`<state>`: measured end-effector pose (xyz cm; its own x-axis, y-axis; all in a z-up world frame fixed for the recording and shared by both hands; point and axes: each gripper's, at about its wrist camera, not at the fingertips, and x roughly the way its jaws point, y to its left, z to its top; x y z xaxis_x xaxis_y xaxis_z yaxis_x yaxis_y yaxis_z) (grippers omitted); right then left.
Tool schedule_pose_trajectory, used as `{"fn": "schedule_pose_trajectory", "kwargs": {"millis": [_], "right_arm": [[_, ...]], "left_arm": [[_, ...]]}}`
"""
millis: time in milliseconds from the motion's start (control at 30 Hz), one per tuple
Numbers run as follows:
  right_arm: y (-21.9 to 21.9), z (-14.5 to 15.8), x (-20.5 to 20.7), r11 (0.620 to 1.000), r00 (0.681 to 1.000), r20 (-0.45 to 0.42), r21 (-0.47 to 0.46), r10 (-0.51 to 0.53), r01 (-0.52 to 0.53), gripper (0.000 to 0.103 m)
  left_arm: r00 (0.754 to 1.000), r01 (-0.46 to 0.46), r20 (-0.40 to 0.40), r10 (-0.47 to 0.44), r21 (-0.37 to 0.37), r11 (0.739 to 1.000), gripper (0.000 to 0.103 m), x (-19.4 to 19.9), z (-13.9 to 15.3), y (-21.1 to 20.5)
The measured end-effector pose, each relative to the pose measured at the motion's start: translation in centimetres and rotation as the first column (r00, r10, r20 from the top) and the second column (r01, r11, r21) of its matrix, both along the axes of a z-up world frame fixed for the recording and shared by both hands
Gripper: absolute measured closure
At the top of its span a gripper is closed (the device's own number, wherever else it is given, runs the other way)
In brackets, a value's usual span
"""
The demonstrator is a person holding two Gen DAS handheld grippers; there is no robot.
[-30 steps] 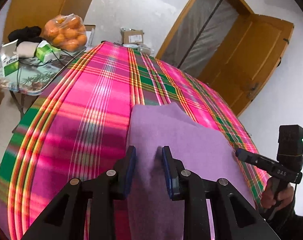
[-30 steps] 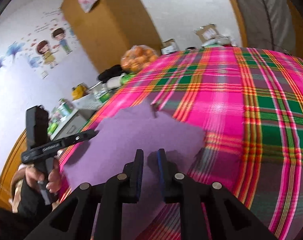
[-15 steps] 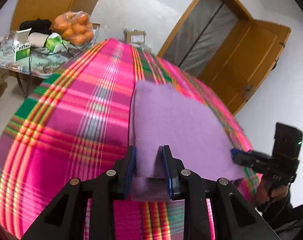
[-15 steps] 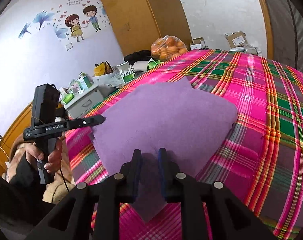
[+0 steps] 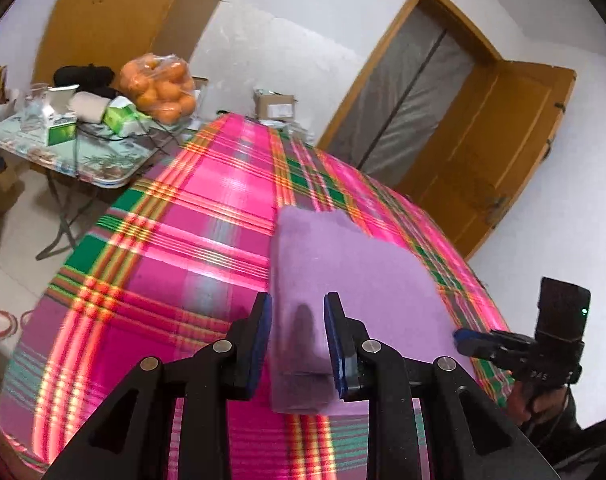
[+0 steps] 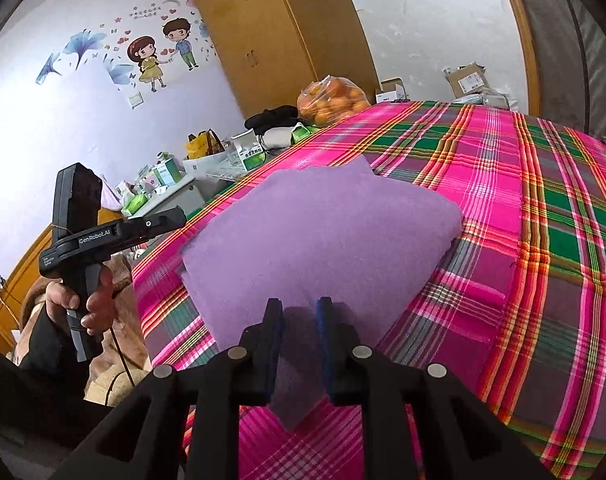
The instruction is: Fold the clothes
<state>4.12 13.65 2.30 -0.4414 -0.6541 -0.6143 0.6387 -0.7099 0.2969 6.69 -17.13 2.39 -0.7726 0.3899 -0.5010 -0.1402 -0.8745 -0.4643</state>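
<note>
Folded purple cloth [image 5: 343,264] now nearer bagged oranges [image 5: 159,86].

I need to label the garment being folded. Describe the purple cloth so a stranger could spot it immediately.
Find the bed covered by the pink and green plaid blanket. Near its front edge lies the purple cloth, folded over, its near edge between the fingers of both grippers. It is the only plain, single-coloured fabric on the blanket.

L wrist view: plaid cloth [image 5: 207,216] motion-blurred at near edge, stripes smeared. Purple garment [image 5: 343,272] near end hidden behind left gripper [image 5: 297,332] fingers. R wrist view: garment's near corner behind right gripper [image 6: 299,340]; person's hand [image 6: 85,300] partly covered by handle. Box labels too small to read.
</note>
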Motion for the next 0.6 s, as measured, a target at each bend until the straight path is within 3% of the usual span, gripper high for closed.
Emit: {"fn": "schedule_pose_trajectory", "kwargs": {"millis": [133,600], "right_arm": [[0.1,-0.1,0.0,1.000,1.000,0.007,-0.009,-0.001,0.001,0.085],[0.5,-0.5,-0.1,0.999,1.000,0.026,-0.037,0.002,-0.001,0.085]], "left_arm": [[0.997,0.035,0.068,-0.034,-0.015,0.999,0.077,-0.9,-2.1,1.4],[0.998,0.038,0.056,-0.037,-0.009,0.999,0.076,-0.5,-2.3,1.4]]}}
